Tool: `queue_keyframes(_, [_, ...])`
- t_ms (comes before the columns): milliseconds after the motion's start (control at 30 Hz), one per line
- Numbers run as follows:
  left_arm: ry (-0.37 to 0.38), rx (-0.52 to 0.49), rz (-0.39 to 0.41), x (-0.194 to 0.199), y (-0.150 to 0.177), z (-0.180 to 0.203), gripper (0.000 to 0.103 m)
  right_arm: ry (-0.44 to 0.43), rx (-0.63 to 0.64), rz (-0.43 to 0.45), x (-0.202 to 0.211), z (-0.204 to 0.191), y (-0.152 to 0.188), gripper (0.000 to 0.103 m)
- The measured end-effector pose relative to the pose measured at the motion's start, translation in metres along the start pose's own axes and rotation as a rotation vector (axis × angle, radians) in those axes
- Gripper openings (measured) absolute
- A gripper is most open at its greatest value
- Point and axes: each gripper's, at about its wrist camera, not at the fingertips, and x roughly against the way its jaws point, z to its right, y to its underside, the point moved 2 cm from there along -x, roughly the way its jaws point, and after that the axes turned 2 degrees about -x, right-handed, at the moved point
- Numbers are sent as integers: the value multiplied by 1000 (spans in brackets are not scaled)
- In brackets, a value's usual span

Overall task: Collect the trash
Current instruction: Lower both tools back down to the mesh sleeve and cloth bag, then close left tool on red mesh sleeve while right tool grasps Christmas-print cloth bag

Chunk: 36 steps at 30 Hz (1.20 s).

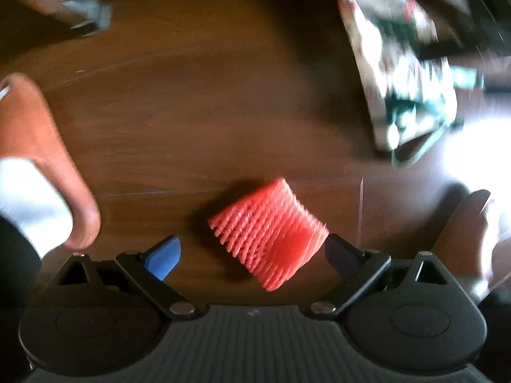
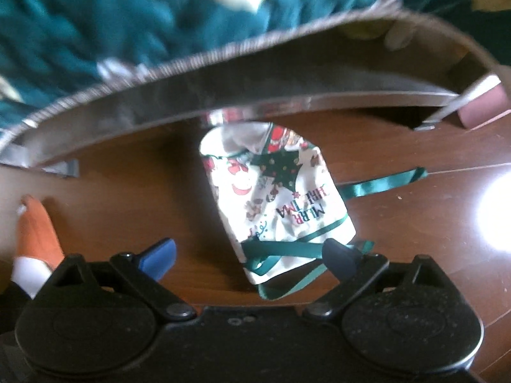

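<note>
Both grippers were at the pick-up step, each spread over its own piece of trash on the dark wooden table (image 1: pixel 198 102).

The left gripper (image 1: pixel 252 253) stood released, its blue fingertips (image 1: pixel 164 257) wide apart with a red ribbed foam net (image 1: pixel 268 233) — the sort of sleeve that wraps fruit — lying between them. The far pad seemed to touch the net's edge, though blur left that unsure.

The right gripper (image 2: pixel 252 255) was likewise released, straddling the near end of a white Christmas-print pouch (image 2: pixel 274 198) tied with green ribbon (image 2: pixel 278 249), which lay flat on the table just short of a low cardboard box wall (image 2: pixel 223 79).

The next move, as I judged it, called for each gripper to settle a little lower and close squarely. The net looked soft and would likely crush, and the pouch was thin and flat, so the pads would need to catch a fold or the ribbon rather than slide over it.

Much was smeared by motion. An orange object (image 1: pixel 41 159) at the left edge of both views was cut off and I could not name it. The pouch appeared only as a blur in the left view, and no trash bin could be made out with certainty — the box may serve.
</note>
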Motion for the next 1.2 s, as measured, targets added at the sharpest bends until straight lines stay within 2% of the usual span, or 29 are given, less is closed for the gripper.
queue_keyframes(167, [-43, -153, -3, -32, 6, 25, 97, 32, 112, -28, -41, -15, -3, 97])
queue_keyframes(367, [-93, -352, 17, -59, 15, 44, 97, 65, 256, 1, -72, -34, 1, 96])
queue_keyframes(567, [-139, -414, 37, -74, 21, 43, 95, 97, 301, -5, -96, -38, 1, 91])
queue_keyframes(667, [-160, -434, 59, -76, 24, 47, 93, 112, 308, -11, -106, -38, 0, 85])
queue_keyframes(733, [-157, -435, 70, -75, 25, 49, 91, 120, 322, -19, -111, -40, 1, 78])
queue_keyframes(800, [-154, -428, 79, -72, 25, 50, 87, 140, 334, -23, -114, -42, 3, 63])
queue_keyframes(900, [-151, -396, 85, -66, 20, 48, 75, 164, 339, -16, -115, -42, 6, 52])
queue_keyframes(967, [-156, -372, 90, -61, 16, 46, 57, 162, 343, -10, -115, -42, 6, 44])
queue_keyframes(1000, [-164, -356, 92, -58, 13, 44, 51, 163, 349, -12, -114, -42, 7, 37])
queue_keyframes(1033, [-172, -335, 92, -56, 10, 42, 39, 161, 353, -18, -114, -42, 6, 34])
queue_keyframes(1067, [-177, -305, 88, -54, 6, 38, 32, 153, 347, -29, -113, -42, 6, 27])
queue_keyframes(1167, [-147, -234, 87, -46, -2, 26, 25, 133, 321, -54, -109, -40, 1, 9])
queue_keyframes(1200, [-142, -216, 89, -43, -4, 24, 25, 131, 318, -59, -101, -37, -1, 8])
